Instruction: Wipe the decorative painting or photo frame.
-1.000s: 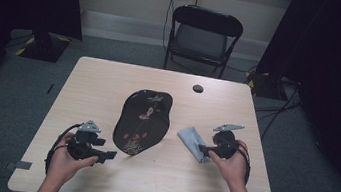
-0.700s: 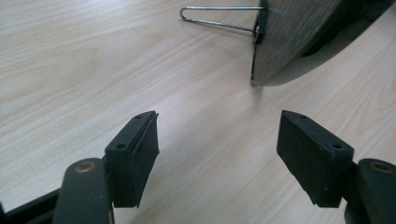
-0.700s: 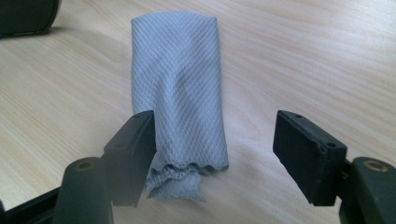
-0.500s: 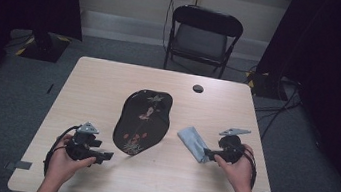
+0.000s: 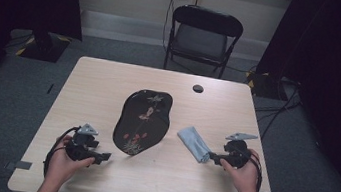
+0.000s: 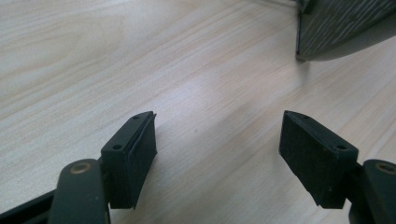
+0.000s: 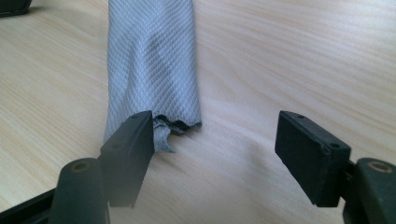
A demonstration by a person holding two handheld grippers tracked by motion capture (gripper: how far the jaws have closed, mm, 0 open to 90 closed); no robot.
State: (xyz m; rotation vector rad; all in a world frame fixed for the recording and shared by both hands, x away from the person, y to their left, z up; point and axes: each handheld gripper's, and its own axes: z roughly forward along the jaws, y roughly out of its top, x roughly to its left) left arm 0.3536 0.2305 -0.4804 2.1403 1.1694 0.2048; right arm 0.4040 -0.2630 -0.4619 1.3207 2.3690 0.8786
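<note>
A black lacquered tray (image 5: 143, 121) with a flower pattern lies in the middle of the table; its edge (image 6: 345, 23) shows at the top right of the left gripper view. Right of it lies a folded grey cloth (image 5: 193, 143). My left gripper (image 5: 102, 157) rests low over bare wood just left of the tray's near end. Its jaws (image 6: 217, 126) stand open with nothing between them and have just opened a little further. My right gripper (image 5: 211, 156) is open at the cloth's near end (image 7: 152, 60), which lies by one jaw, ungripped (image 7: 215, 126).
The light wooden table (image 5: 110, 82) has a small black disc (image 5: 198, 88) near its far edge. A black folding chair (image 5: 202, 37) stands beyond the table. Dark curtains hang at both sides of the room.
My right hand has drawn back to the right, off the cloth's end. My left hand has sunk slightly toward the table's near edge. Tray and cloth lie where they were.
</note>
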